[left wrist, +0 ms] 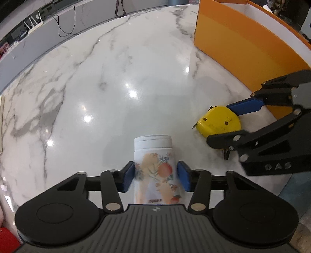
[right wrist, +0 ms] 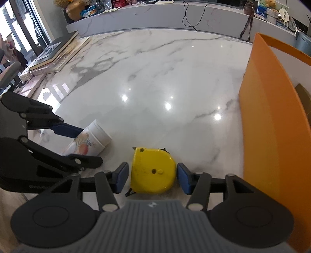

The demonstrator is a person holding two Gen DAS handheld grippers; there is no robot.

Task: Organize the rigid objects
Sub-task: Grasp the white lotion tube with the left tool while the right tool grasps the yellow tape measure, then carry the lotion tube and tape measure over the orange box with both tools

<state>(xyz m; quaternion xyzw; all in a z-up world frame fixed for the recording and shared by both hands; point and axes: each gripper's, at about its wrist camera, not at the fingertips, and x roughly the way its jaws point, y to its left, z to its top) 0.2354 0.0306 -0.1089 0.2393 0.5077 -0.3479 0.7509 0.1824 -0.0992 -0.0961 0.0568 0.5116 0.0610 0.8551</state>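
A white bottle (left wrist: 155, 167) with a peach print and a white cap lies on the marble table between the blue pads of my left gripper (left wrist: 156, 176); the pads sit at its sides and seem to touch it. It also shows in the right wrist view (right wrist: 88, 141). A yellow tape measure (right wrist: 152, 171) lies between the pads of my right gripper (right wrist: 152, 176), with small gaps on both sides. It also shows in the left wrist view (left wrist: 218, 122), with the right gripper (left wrist: 229, 124) around it. An orange box (right wrist: 272, 124) stands to the right.
The orange box (left wrist: 243, 39) has a white inside and tall walls at the right. Books (right wrist: 54, 52) are stacked at the table's far left edge. A raised marble ledge (right wrist: 155, 17) with a cable and clutter runs along the back.
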